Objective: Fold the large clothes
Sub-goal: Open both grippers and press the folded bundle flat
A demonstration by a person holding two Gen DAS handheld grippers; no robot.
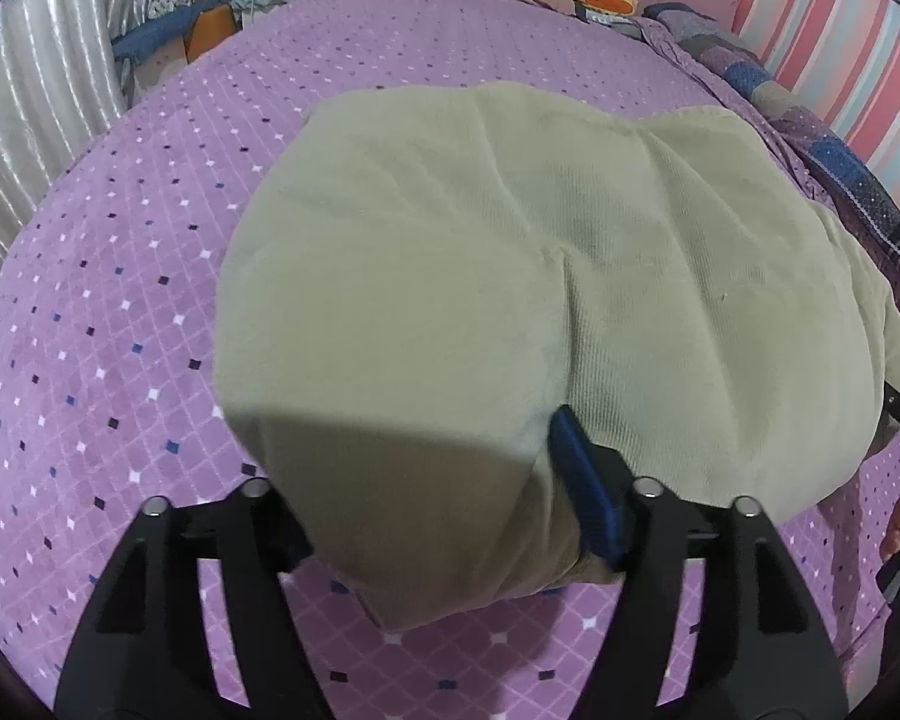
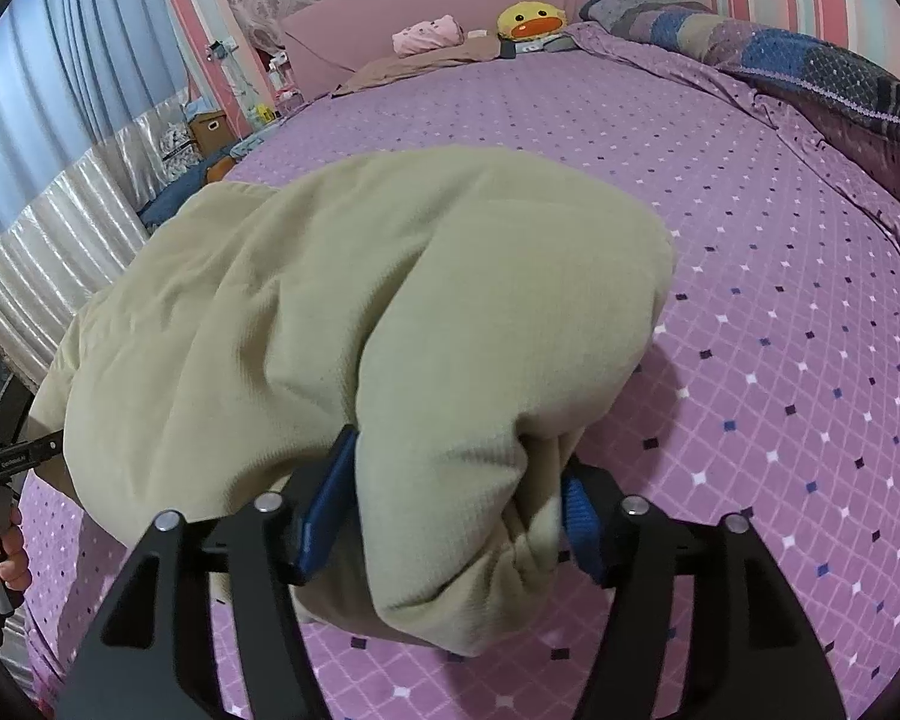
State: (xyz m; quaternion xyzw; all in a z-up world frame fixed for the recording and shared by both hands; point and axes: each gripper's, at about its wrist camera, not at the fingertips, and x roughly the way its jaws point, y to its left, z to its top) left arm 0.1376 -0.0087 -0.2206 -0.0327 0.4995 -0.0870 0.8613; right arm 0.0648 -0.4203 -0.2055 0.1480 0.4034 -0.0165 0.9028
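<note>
Purple quilted bedspread (image 1: 120,276) is filling both views, dotted with little diamonds, and on it the beige garment (image 1: 510,276) is lying as a broad folded slab, its near edge bunching toward both cameras. Over at the far end a yellow duck toy (image 2: 531,21) and a pink bundle (image 2: 426,36) are sitting well clear of the work. Now the left gripper (image 1: 444,492) is straddling the garment's near left corner, jaws standing apart with cloth between them; only one blue pad (image 1: 582,486) is showing, so whether it is pressing I cannot tell for sure, though it looks loose. The right gripper (image 2: 456,516) is doing likewise at the near right corner, a thick roll of fabric sitting between its parted pads (image 2: 324,510), seemingly not pinched. This is reading as the letting-go after a fold. To do it well, both hands should be spreading wide before backing away, so no layer is snagging and dragging the fold open, then pulling out low and level toward the bed's near edge.
</note>
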